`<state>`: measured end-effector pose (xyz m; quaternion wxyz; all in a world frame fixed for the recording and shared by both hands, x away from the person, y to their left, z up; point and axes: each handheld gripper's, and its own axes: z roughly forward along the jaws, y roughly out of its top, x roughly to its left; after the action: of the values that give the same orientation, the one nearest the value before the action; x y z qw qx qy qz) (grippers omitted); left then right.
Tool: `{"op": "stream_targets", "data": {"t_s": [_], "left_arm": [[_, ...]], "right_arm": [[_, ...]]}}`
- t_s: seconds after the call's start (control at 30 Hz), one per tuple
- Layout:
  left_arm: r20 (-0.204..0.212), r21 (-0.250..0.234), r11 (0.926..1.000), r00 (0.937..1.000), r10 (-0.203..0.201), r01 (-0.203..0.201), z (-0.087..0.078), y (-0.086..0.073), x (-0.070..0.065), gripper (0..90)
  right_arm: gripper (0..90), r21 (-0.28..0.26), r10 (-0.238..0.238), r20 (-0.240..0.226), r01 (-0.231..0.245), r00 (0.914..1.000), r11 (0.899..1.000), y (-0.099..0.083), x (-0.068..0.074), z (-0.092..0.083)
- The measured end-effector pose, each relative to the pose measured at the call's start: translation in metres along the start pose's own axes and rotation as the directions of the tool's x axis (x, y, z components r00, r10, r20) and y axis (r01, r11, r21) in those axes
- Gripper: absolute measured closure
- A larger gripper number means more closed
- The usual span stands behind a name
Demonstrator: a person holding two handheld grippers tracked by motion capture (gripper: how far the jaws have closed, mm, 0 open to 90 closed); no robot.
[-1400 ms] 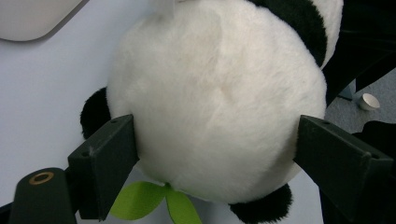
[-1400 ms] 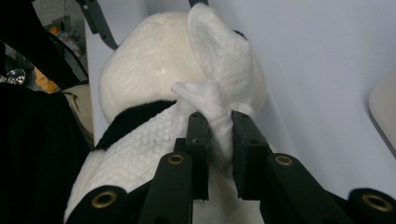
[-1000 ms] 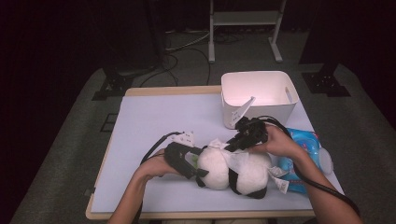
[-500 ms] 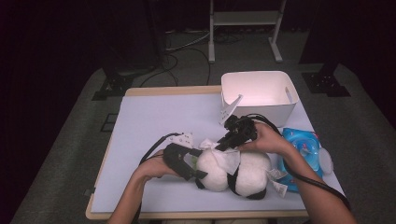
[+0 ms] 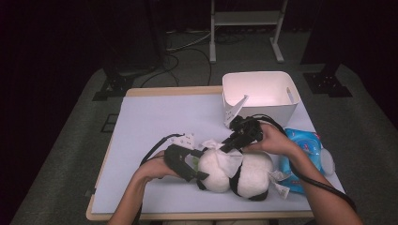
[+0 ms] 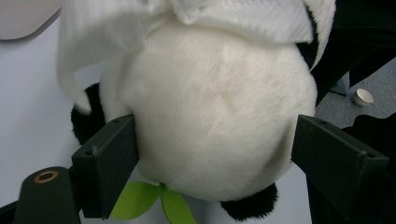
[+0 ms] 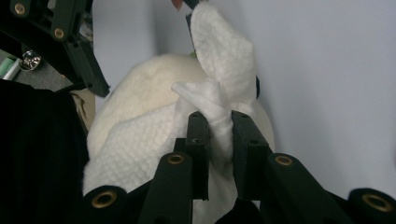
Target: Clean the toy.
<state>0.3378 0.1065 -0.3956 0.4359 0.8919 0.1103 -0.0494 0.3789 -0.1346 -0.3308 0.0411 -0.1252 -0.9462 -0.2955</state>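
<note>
Right gripper (image 7: pixel 214 128): jaws pinched on a twisted end of the white cloth (image 7: pixel 219 60), which is draped over the plush panda's head. Left gripper (image 6: pixel 215 154): jaws spread wide, one pad on each side of the panda's (image 6: pixel 210 116) white head, left pad pressing the fur; the right pad's contact can't be told.

Counts, high view: two grippers, left (image 5: pixel 187 164), right (image 5: pixel 239 138); one panda (image 5: pixel 244 171); one cloth (image 5: pixel 220 150); one white bin (image 5: pixel 260 93); one blue toy (image 5: pixel 305 145); one table (image 5: pixel 155 117).

Panda lies at about 5 o'clock on the table, near the front edge. Long axis runs 9-to-3, head toward 9, body toward 3. Bin sits at 1 o'clock; blue toy at 3, just beside the panda's rear.
</note>
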Motion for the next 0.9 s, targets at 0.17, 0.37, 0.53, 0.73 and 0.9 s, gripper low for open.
{"op": "stream_targets", "data": {"t_s": [0.17,0.37,0.53,0.73,0.9], "left_arm": [[-0.004,0.010,0.9999,1.0000,0.008,-0.008,0.000,0.001,0.000,14.3],[-0.006,0.008,0.9999,0.9999,0.014,-0.014,0.001,0.002,0.000,14.3],[-0.008,0.013,0.9998,0.9998,0.018,-0.018,0.001,0.003,-0.001,14.3],[-0.008,0.013,0.9998,0.9999,0.015,-0.015,0.002,0.003,-0.001,14.3],[-0.008,0.015,0.9997,0.9998,0.017,-0.017,0.002,0.004,-0.002,14.3]], "right_arm": [[77.7,-0.002,0.035,0.017,-0.035,0.9992,0.999,-0.020,0.000,-0.011],[77.7,-0.034,0.078,0.044,-0.077,0.9959,0.996,-0.044,-0.002,-0.027],[77.7,-0.056,0.103,0.067,-0.099,0.9924,0.993,-0.060,-0.003,-0.040],[77.7,-0.081,0.148,0.091,-0.141,0.9848,0.987,-0.084,-0.005,-0.053],[77.7,-0.100,0.193,0.104,-0.182,0.9758,0.978,-0.102,-0.004,-0.063]]}}
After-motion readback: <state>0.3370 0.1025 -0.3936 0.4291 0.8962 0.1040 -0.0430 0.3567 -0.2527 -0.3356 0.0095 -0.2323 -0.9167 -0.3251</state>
